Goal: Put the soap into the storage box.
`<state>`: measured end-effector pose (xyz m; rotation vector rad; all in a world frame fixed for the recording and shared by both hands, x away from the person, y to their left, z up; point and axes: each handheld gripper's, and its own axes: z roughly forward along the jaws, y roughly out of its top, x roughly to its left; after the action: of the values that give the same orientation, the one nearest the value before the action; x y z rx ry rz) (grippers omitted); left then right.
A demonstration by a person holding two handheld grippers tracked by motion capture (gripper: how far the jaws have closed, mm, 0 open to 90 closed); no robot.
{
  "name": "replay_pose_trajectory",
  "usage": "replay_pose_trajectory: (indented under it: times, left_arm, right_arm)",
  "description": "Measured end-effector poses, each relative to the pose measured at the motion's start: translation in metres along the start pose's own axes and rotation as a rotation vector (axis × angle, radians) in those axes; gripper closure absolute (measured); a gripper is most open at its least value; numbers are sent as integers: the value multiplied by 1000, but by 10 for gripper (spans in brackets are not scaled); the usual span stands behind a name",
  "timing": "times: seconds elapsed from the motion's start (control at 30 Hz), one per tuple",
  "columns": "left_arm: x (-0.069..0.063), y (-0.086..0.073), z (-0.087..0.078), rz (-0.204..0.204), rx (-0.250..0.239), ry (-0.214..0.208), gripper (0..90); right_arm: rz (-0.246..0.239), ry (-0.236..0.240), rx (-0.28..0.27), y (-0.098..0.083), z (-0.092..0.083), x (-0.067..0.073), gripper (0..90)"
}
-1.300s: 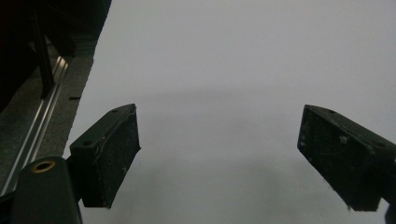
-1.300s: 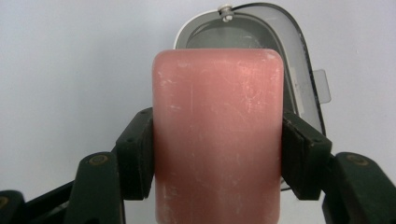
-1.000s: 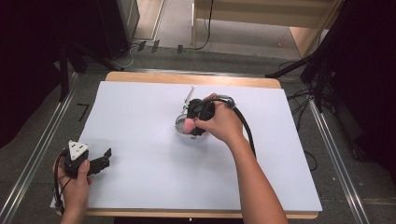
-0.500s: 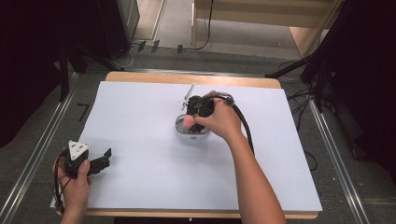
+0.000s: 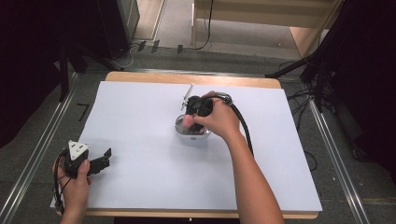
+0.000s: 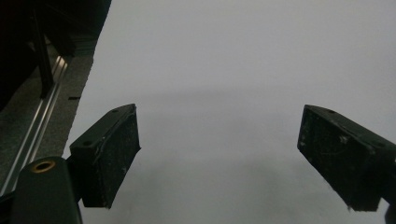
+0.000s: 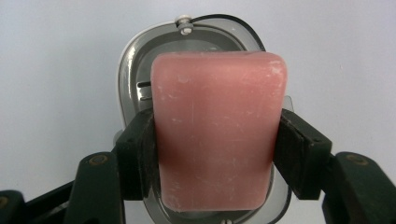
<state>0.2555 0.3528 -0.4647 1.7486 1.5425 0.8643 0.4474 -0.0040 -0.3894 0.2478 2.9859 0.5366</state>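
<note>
Little moved since the earlier frame: the right tool [image 7: 212, 154] stayed clamped on the pink rectangular soap bar [image 7: 215, 128], centre frame, above the grey oval metal soap dish [image 7: 135, 84]. At lower left, the left tool [image 6: 219, 158] rested on the white bench [image 5: 140, 121], jaws apart.

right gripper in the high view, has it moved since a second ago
Yes, slightly: the right gripper has come toward the near table edge, now over the soap dish.

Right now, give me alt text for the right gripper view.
A pink bar of soap is clamped between the right gripper's two black jaws, directly above an oval metal soap dish on a white table cover.
</note>
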Motion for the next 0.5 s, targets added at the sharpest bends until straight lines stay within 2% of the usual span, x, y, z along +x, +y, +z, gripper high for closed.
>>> replay_pose_trajectory:
  times: [0.2,0.27,0.37,0.5]
  left_arm:
    - [0,0,0,0,0,0,137]
    - [0,0,0,0,0,0,137]
    - [0,0,0,1,0,1,137]
    - [0,0,0,0,0,0,137]
  right_arm:
    - [9,5,7,0,0,0,379]
    - [28,17,-36,-1,-4,0,364]
    - [53,3,-50,-1,-10,-1,363]
    - [60,3,-50,-3,-12,1,356]
